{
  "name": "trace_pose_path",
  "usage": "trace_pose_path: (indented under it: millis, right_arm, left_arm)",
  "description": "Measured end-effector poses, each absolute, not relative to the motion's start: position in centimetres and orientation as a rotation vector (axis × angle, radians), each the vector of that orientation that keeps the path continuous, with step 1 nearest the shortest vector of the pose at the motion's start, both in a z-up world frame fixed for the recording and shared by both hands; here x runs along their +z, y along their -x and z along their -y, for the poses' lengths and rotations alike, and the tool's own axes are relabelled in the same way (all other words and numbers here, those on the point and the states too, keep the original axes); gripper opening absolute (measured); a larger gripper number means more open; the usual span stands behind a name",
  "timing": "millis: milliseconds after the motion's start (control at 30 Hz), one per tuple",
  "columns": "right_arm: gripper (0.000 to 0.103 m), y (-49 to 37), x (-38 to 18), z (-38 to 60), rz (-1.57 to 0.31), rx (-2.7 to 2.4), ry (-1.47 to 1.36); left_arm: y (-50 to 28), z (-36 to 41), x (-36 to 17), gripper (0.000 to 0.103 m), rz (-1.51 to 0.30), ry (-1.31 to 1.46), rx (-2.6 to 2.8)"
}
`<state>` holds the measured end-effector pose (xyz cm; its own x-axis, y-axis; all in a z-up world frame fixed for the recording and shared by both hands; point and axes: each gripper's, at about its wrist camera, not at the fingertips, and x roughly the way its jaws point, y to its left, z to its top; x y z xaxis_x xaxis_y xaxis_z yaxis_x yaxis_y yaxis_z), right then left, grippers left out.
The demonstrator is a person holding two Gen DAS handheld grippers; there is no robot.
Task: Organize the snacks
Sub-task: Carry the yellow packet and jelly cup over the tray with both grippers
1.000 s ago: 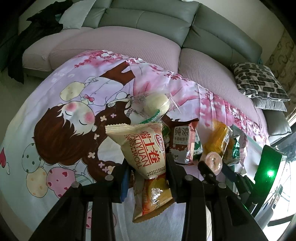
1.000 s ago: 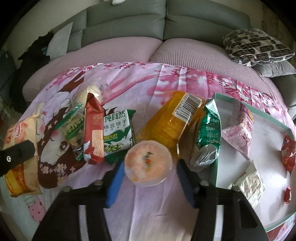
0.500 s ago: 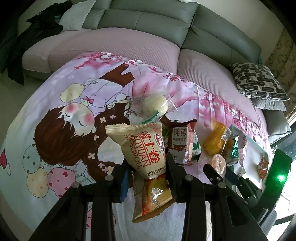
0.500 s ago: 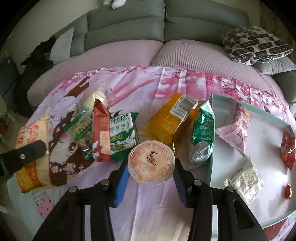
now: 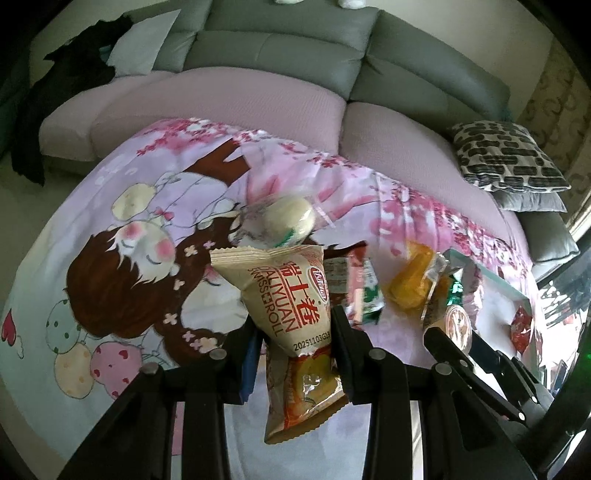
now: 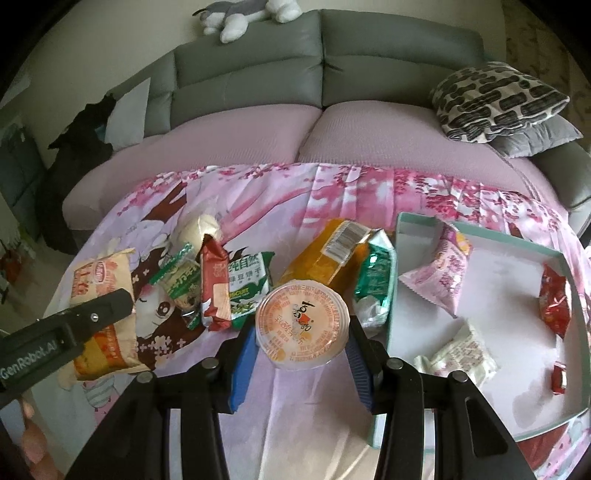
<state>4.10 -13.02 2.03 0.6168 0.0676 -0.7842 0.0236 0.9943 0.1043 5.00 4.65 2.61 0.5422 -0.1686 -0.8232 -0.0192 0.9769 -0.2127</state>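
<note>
My left gripper [image 5: 295, 332] is shut on a beige Swiss roll packet [image 5: 291, 306] and holds it above the pink cartoon cloth [image 5: 122, 229]. My right gripper [image 6: 301, 341] is shut on a round orange jelly cup [image 6: 303, 325], lifted over the cloth just left of the teal-rimmed white box [image 6: 391, 288]. The box holds a pink packet [image 6: 443, 273], a white packet [image 6: 461, 358] and red packets [image 6: 554, 299]. Loose snacks lie on the cloth: a yellow packet [image 6: 325, 254], a green foil packet [image 6: 373, 291], a green biscuit packet [image 6: 247, 284], a red packet [image 6: 214, 291].
A grey sofa with pink cushions [image 6: 258, 136] runs behind the cloth, with a patterned pillow [image 6: 495, 99] at right and a plush toy [image 6: 243, 18] on its back. A white bun packet [image 5: 284, 221] lies at the far side of the pile. The left gripper shows in the right wrist view [image 6: 66, 328].
Both grippers have risen and pulled back with their snacks. The jelly cup moved up and toward the box; the view now takes in more of the sofa and box.
</note>
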Motion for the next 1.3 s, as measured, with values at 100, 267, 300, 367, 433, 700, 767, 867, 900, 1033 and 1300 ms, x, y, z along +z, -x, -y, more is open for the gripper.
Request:
trace_pose_path:
  millis: [100, 267, 300, 367, 433, 700, 767, 867, 900, 1033, 1300]
  right_arm:
    - [0.049, -3.7, 2.7, 14.4, -0.894, -0.002, -0.123]
    - [0.049, -3.3, 3.3, 18.0, -0.879, -0.085, -0.178]
    - [0.049, -3.1, 3.4, 18.7, -0.878, -0.100, -0.190]
    - [0.049, -2.9, 3.5, 20.2, -0.875, -0.137, -0.211]
    - [0.049, -2.6, 3.8, 21.8, -0.868, -0.176, -0.226]
    - [0.049, -0.9, 4.9, 27.2, -0.830, -0.300, -0.297]
    - [0.049, -0.3, 5.0, 28.6, -0.821, -0.331, -0.317]
    - [0.049, 0.5, 5.2, 30.4, -0.810, -0.373, -0.343]
    - [0.049, 0.7, 5.3, 31.2, -0.805, -0.392, -0.354]
    - [0.049, 1.8, 5.4, 33.2, -0.794, -0.441, -0.386]
    - [0.049, 3.2, 5.1, 35.8, -0.788, -0.491, -0.436]
  left_arm:
    - [-5.0, -3.5, 2.8, 0.038, -0.987, 0.201, -0.122]
    - [-4.9, -1.6, 3.2, 0.038, -0.969, 0.185, -0.164]
    - [-4.8, -1.2, 3.4, 0.038, -0.963, 0.180, -0.173]
    - [-4.8, -0.1, 3.6, 0.038, -0.952, 0.169, -0.197]
    - [-4.8, 0.8, 3.7, 0.038, -0.947, 0.158, -0.218]
    - [-4.5, 5.5, 4.0, 0.038, -0.920, 0.097, -0.312]
    - [-4.4, 6.4, 4.2, 0.038, -0.907, 0.084, -0.331]
    - [-4.1, 7.7, 4.3, 0.038, -0.891, 0.071, -0.358]
    - [-4.1, 8.2, 4.4, 0.038, -0.887, 0.066, -0.367]
    - [-3.9, 10.2, 4.5, 0.038, -0.868, 0.035, -0.406]
    - [-3.4, 14.9, 4.1, 0.038, -0.838, -0.039, -0.498]
